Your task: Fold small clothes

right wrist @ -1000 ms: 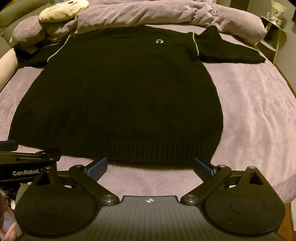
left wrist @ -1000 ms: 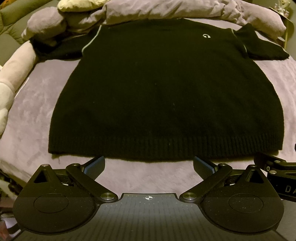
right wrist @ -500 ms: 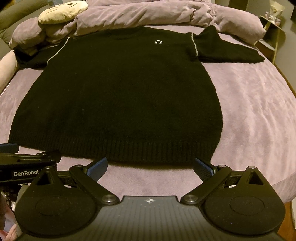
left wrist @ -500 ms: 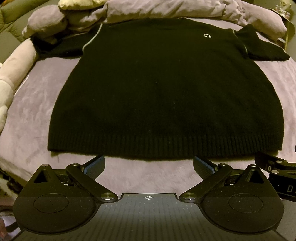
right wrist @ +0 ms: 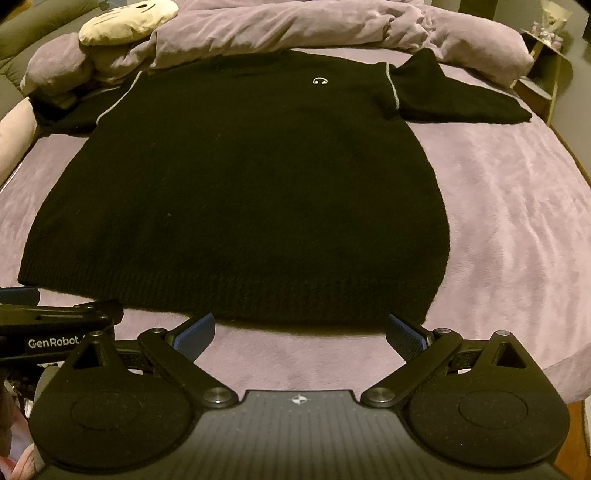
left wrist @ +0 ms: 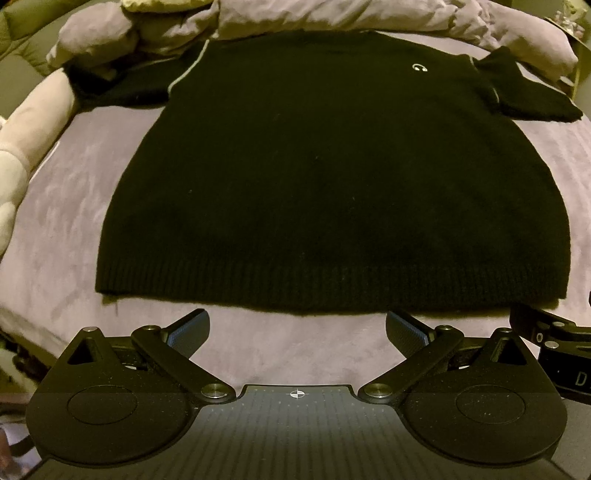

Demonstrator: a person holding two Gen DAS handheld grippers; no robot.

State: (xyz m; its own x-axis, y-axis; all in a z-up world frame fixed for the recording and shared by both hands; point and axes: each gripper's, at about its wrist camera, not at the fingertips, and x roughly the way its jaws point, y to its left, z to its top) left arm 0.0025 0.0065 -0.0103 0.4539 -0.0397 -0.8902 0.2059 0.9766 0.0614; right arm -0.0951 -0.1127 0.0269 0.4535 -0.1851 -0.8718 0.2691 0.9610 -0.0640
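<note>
Black sweater: flat on bed, hem at 6 o'clock.
Left tool: spread wide, empty.
Right tool: spread wide, empty.

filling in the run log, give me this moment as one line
stage: pre-grasp | sweater: flat on bed, unfolded | left gripper: jaws open, empty, near hem | right gripper: jaws open, empty, near hem

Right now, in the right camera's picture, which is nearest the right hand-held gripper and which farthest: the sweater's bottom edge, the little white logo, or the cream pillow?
From the right hand-held gripper:
1. Bottom edge, just ahead.
2. White logo, on the chest.
3. Cream pillow, far left.
</note>
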